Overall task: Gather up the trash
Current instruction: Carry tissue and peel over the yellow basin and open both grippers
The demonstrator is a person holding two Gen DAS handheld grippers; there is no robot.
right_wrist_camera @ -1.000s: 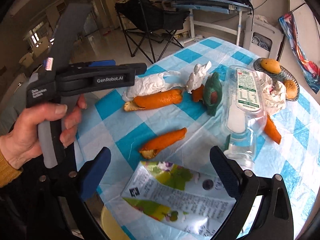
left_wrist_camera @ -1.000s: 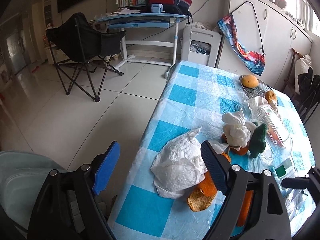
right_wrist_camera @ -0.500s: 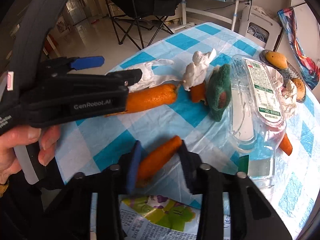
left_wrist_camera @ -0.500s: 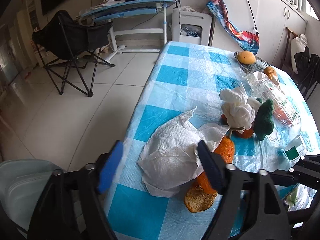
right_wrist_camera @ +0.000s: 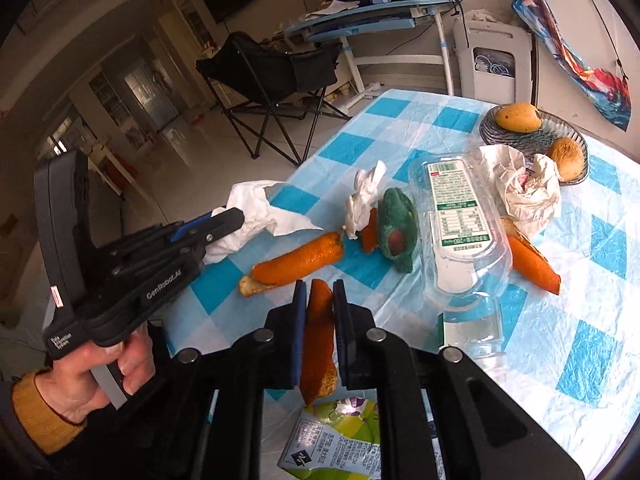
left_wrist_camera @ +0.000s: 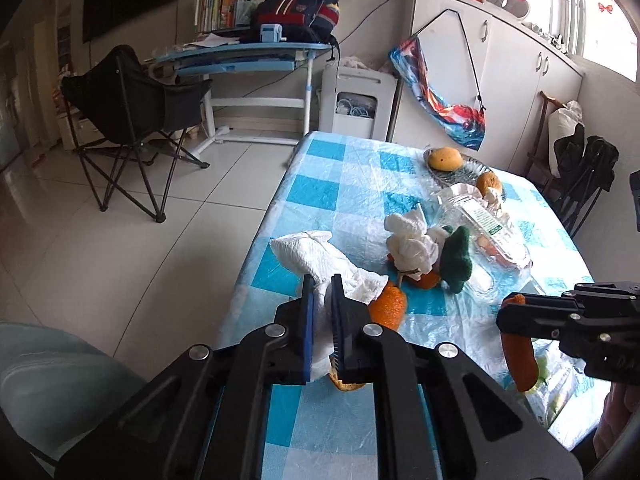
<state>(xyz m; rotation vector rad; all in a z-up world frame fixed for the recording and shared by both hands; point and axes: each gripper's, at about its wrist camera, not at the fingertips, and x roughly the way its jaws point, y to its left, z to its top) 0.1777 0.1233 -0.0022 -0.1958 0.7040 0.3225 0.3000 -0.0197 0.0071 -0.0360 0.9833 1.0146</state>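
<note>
Over the checkered tablecloth (left_wrist_camera: 332,184), my left gripper (left_wrist_camera: 320,312) pinches the paper towel (left_wrist_camera: 316,260) while my right gripper (right_wrist_camera: 320,316), at its 3 o'clock, clamps an orange peel (right_wrist_camera: 320,340).

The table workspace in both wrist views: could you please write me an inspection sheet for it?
Surface: table under a blue and white checked plastic cloth, wrinkled.
Job's things: white paper towel and one orange peel strip are gripped; a second peel, a third peel, a clear plastic clamshell, crumpled paper, a twisted tissue and a printed wrapper lie loose.
Clutter: green avocado-like piece; glass dish with two fruits.
Grippers: left gripper shut on the paper towel; right gripper shut on the peel strip.
Cables: a cord hangs down the wall behind the desk.
Surroundings: folding chair, white cabinets, tiled floor.
</note>
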